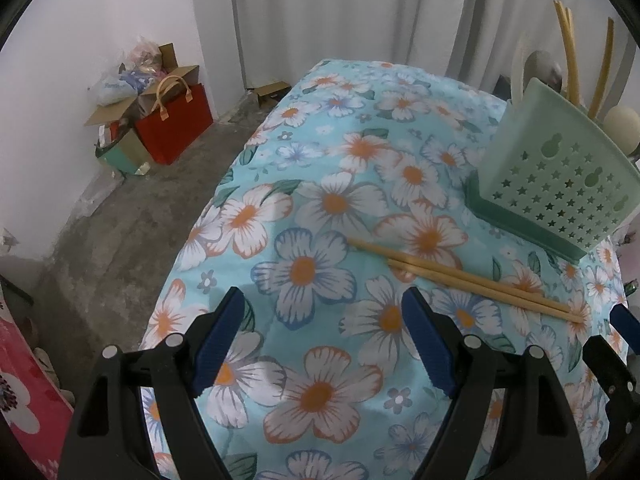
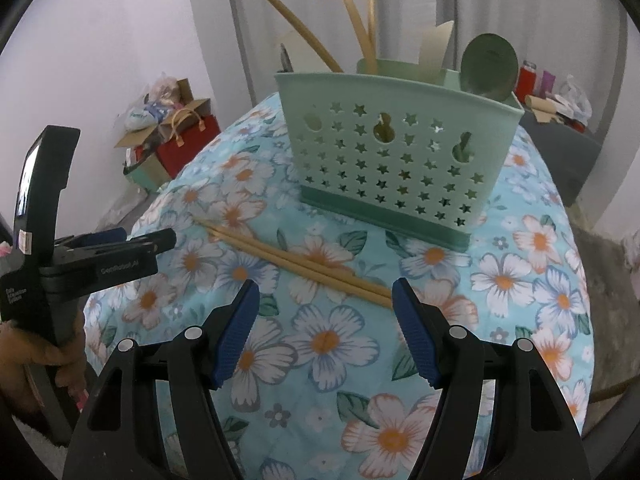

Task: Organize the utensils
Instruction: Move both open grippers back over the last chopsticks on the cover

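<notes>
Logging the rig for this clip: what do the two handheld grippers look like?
Both match: the left gripper and right gripper have black plastic frames with silver pivot pins and ribbed blue pads. In the right wrist view, the left gripper's body carries small white lettering and a white sticker. No cables or sleeves visible.

A red bag (image 1: 176,124) with tan handles stands on the grey floor (image 1: 120,216) beside open cardboard boxes (image 1: 120,114). White curtains (image 1: 340,12) hang behind.

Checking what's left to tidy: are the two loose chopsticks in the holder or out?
Out. The chopsticks lie flat on the flowered cloth, before the green holder.
</notes>
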The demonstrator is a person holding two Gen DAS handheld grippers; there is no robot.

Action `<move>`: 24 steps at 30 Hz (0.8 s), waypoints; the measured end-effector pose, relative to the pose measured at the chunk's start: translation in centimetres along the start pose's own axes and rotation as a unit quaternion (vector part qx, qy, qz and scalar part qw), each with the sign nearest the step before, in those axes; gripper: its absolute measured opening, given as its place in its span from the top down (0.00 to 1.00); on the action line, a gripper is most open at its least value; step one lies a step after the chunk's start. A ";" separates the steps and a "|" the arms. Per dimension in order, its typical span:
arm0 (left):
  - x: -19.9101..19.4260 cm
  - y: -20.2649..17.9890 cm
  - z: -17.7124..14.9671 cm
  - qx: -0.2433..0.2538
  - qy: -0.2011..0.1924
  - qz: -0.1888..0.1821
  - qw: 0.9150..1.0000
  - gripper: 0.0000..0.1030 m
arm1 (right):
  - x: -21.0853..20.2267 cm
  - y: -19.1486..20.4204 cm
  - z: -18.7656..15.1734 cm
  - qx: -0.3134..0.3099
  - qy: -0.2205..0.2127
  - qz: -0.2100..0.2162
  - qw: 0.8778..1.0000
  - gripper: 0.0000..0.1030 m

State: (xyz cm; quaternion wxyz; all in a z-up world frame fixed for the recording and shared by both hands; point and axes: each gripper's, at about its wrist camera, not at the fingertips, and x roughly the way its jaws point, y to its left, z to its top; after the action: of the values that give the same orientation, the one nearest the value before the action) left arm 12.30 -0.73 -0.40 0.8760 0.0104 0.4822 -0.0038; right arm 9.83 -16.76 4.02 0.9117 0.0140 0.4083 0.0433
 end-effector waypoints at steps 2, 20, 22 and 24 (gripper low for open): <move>-0.1 0.0 0.0 -0.001 -0.001 0.002 1.000 0.24 | 0.0 0.1 0.0 -0.003 0.001 0.000 1.000 0.36; 0.0 2.0 0.1 -0.103 0.015 -0.201 0.974 0.34 | -0.3 -0.2 -0.1 0.004 0.001 0.009 1.000 0.36; 0.5 2.0 0.0 -0.130 0.026 -0.259 0.957 0.40 | -0.3 -0.4 -0.1 0.008 0.001 0.008 1.000 0.36; 1.0 1.4 -0.1 -0.146 0.037 -0.309 0.939 0.49 | -0.4 -0.6 -0.2 0.012 0.001 0.007 1.000 0.36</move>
State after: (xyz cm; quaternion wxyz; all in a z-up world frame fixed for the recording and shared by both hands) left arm 12.81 0.71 -1.31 0.8053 -0.2671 0.4887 -0.2035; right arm 9.47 -17.39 4.15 0.9107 0.0275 0.4097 0.0448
